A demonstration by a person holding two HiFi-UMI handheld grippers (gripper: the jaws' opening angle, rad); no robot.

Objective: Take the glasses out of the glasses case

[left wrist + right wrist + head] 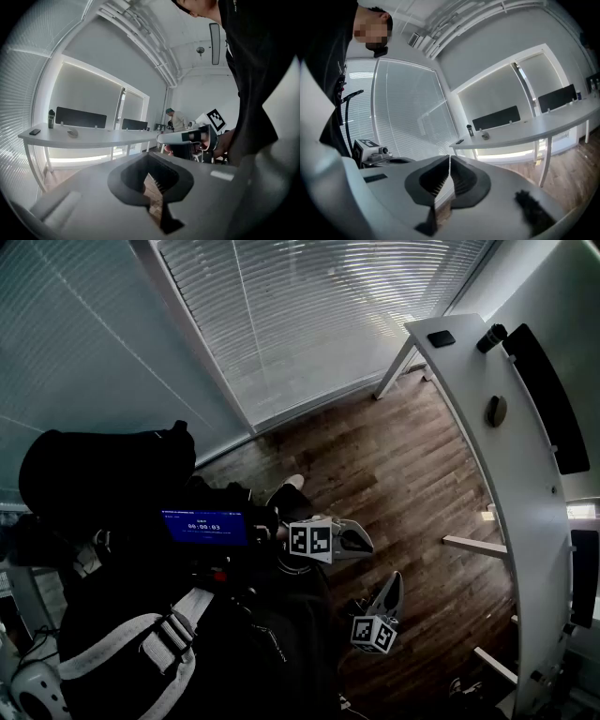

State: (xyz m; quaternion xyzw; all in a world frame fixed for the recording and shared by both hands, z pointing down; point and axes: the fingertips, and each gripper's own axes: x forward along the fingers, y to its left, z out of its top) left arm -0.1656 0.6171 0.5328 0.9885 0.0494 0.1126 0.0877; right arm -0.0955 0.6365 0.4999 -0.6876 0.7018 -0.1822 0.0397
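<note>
Two grippers are counted. The left gripper (148, 174) is seen with its jaws pressed together and nothing between them. The right gripper (450, 156) is likewise closed tight and empty. Both are held level in front of a person in dark clothing, on whose chest one device with a blue screen (202, 527) is worn.

One long white desk (525, 493) is seen beyond a wooden floor (394, 465), with two dark panels (548, 399) set along its far edge. Three small things are counted on it: one dark bottle (490, 337), one flat dark thing (441, 337) and one rounded grey thing (496, 410), which may be the glasses case, though that cannot be told for certain. All three lie well apart from both grippers. They are seen ahead and to the upper left of the left jaws, and ahead and above the right jaws. One more person (177, 121) is seen far back in the room.
</note>
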